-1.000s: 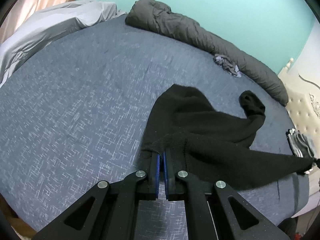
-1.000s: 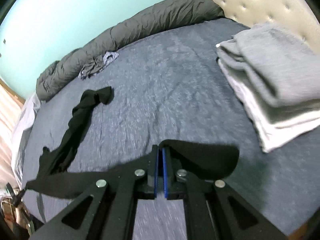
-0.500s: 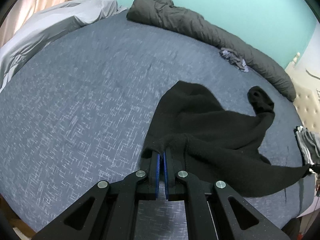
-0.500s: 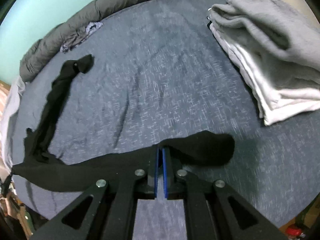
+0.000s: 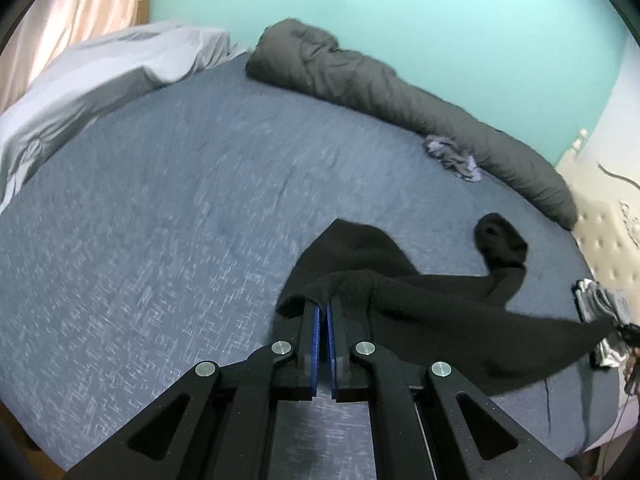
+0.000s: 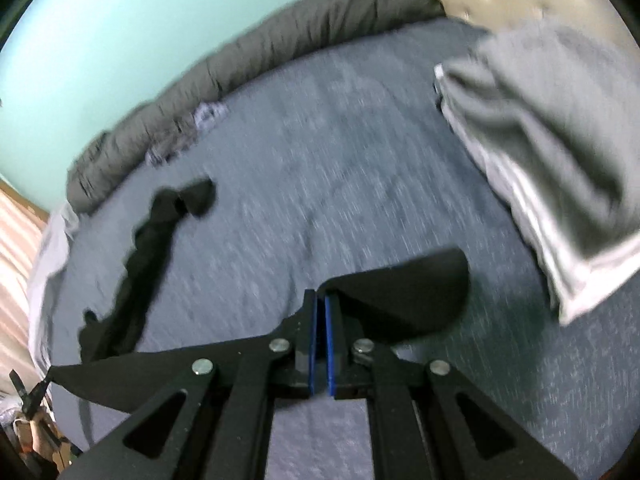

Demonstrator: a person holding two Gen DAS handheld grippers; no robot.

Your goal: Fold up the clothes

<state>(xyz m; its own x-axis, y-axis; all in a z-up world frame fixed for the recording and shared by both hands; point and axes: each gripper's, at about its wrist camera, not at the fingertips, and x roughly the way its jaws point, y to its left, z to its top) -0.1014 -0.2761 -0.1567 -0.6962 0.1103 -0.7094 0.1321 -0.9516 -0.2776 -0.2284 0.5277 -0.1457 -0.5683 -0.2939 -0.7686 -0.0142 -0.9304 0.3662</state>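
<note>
A black garment (image 5: 440, 312) is stretched over the blue-grey bed (image 5: 160, 220). My left gripper (image 5: 321, 306) is shut on one edge of it, fabric bunched over the fingertips. My right gripper (image 6: 321, 296) is shut on the other end of the black garment (image 6: 404, 292), and it shows as a small dark shape at the far right of the left wrist view (image 5: 624, 328). One long black part of the garment trails across the bed (image 6: 156, 236) with its cuff (image 5: 500, 240) lying flat.
A rolled dark grey duvet (image 5: 400, 92) lies along the far edge by the teal wall. A small crumpled grey cloth (image 5: 456, 158) lies beside it. A pale grey sheet (image 5: 100, 80) lies at the left. A folded grey and white stack (image 6: 552, 152) sits near the headboard.
Both grippers have lifted and tilted, still gripping the garment. The right wrist view swung up and is blurred with motion. The garment's held edge has risen off the bed.
</note>
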